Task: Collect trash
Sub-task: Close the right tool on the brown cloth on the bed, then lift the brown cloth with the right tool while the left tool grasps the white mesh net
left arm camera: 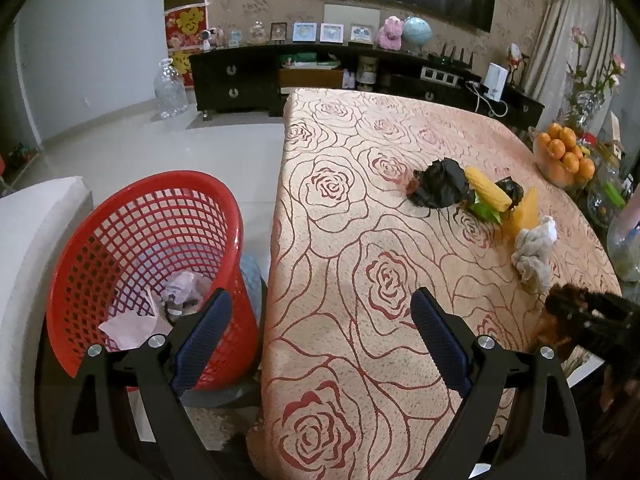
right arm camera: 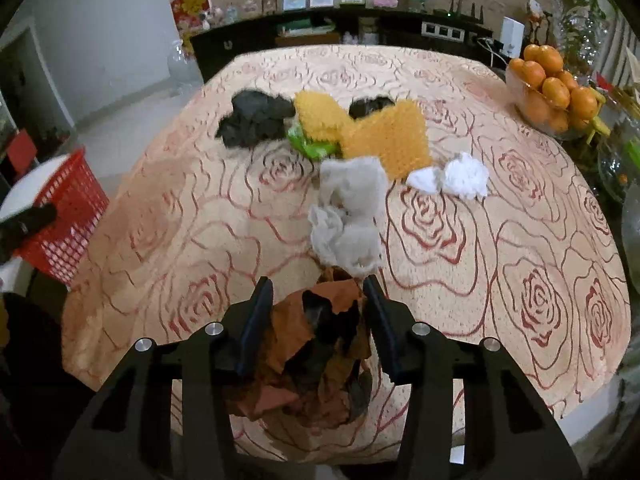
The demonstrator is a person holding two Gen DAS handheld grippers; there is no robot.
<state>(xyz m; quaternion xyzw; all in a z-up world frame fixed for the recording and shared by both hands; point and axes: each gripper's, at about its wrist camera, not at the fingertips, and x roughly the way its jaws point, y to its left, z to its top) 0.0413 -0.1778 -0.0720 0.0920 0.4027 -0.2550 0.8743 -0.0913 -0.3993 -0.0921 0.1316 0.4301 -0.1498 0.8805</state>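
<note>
— How far along are you with the trash?

— Partway, I judge. The red basket (left arm camera: 152,264) stands on the floor beside the table (left arm camera: 340,280), and I see crumpled paper scraps (left arm camera: 160,308) lying at its bottom. So some has gone in.

— And your hands?

— My left gripper (left arm camera: 320,332) hangs over the gap between basket and table edge, fingers spread wide, nothing between them. My right gripper (right arm camera: 318,312) is low over the near part of the tablecloth, and a crumpled brown and black wad (right arm camera: 316,344) sits between its fingers. The pads look pressed against its sides, so I take it as gripped, though I cannot tell whether it is lifted off the cloth.

— What is left on the table?

— Quite a bit. Just beyond my right fingertips lies a grey crumpled tissue (right arm camera: 348,212). Past it are a white crumpled tissue (right arm camera: 456,178), a yellow spiky piece (right arm camera: 388,140), a corn cob (right arm camera: 320,114) on a green wrapper (right arm camera: 310,142), and black crumpled plastic (right arm camera: 256,118).

— The oranges?

— The bowl of oranges (right arm camera: 552,88) at the far right edge looks like fruit to keep, not trash.

— So?

— This wad needs carrying to the basket, then five or so pieces remain.
</note>
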